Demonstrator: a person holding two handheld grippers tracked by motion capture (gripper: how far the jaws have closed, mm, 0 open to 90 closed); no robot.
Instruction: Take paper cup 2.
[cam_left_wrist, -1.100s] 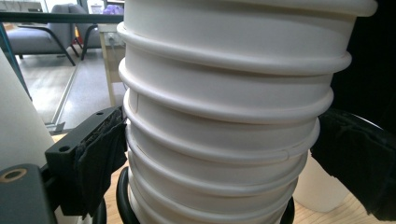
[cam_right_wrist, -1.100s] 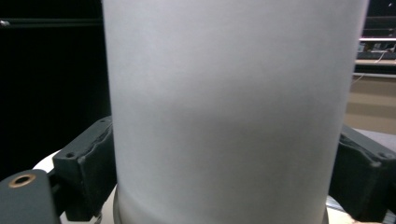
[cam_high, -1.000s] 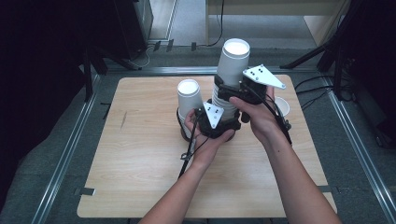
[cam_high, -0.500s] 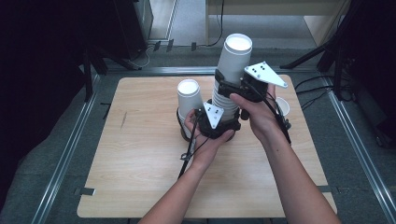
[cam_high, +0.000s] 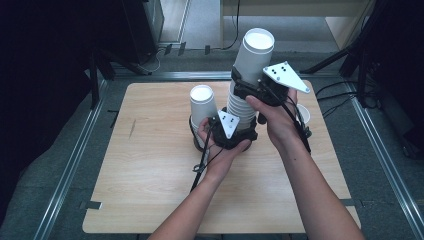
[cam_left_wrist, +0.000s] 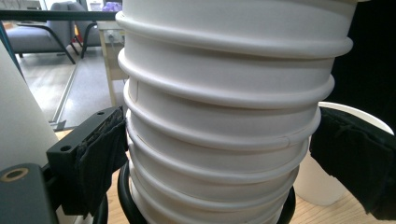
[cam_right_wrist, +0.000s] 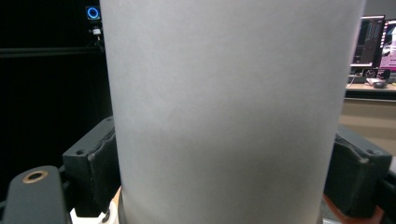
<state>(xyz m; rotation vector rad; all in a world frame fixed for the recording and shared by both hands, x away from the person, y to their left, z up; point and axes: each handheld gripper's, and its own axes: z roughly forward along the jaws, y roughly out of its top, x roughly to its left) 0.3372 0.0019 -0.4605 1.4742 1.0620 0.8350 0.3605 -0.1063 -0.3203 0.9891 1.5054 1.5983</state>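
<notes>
High view: the left tool (cam_high: 235, 131) clamps the base of a tall stack of upturned white paper cups (cam_high: 240, 107) on the wooden surface (cam_high: 150, 175); the right tool (cam_high: 250, 90) has just been closing on the top white cup (cam_high: 256, 52).

Left gripper view: black pads (cam_left_wrist: 100, 154) press the stack's ribbed rims (cam_left_wrist: 224, 130).

Right gripper view: pads (cam_right_wrist: 100, 158) flank the top cup's smooth wall (cam_right_wrist: 229, 112), touching it.

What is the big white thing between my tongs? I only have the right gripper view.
Observer: It's the top cup of a tall stack of upside-down paper cups. Your right tongs have just been closing, and their pads press on its sides.
Operator: What keeps the pile from tipping?
Observer: The left tongs clamp the stack lower down, around its ringed rims.
Operator: Are there more cups?
Observer: Yes, a single cup stands upside down on the table, just left of the stack.
</notes>
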